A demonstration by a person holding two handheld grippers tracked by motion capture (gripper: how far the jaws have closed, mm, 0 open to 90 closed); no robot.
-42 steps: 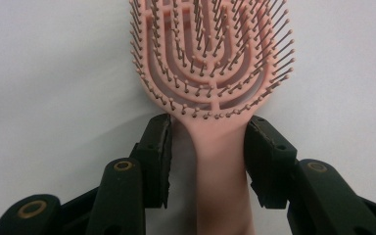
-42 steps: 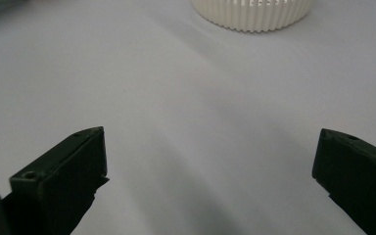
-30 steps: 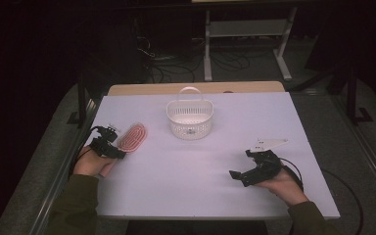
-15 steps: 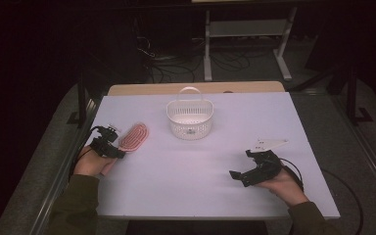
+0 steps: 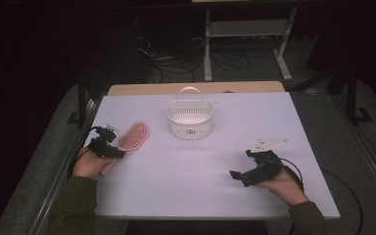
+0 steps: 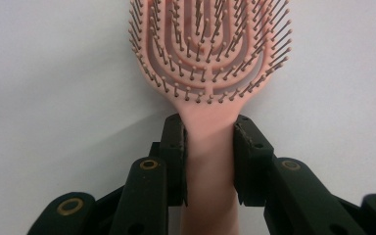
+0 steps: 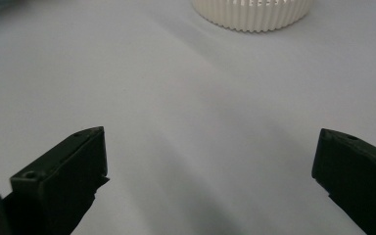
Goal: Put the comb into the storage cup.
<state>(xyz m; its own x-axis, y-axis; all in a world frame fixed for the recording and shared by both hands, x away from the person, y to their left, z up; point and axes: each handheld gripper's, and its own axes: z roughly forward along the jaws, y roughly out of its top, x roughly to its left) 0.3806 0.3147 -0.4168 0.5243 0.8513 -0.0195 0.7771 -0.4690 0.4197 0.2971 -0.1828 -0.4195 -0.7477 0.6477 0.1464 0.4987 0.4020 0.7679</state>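
1. Two hand-held grippers sit over a white table [image 5: 200,191], one at each side, with the person's forearms coming in from the near edge.
2. The left gripper [image 6: 208,147] is clamped on the handle of a pink hairbrush [image 6: 210,54]; in the left gripper view its two black jaws press against both sides of the handle, just below the brush head.
3. The hairbrush lies on the table with its bristles facing up, and in the high view it sits [image 5: 132,137] near the table's left edge, its head pointing away from the person.
4. The left hand [image 5: 89,164] holds its gripper [image 5: 108,147] low at the table's left side.
5. The right gripper [image 7: 210,166] has its jaws spread wide apart over bare table, with nothing between them.
6. In the high view the right gripper [image 5: 247,169] rests in the right hand [image 5: 281,183] at the near right of the table.
7. A white slotted basket [image 5: 190,117] with a loop handle stands at the far middle of the table, well apart from both grippers; its ribbed wall [image 7: 254,12] appears at the top of the right gripper view.
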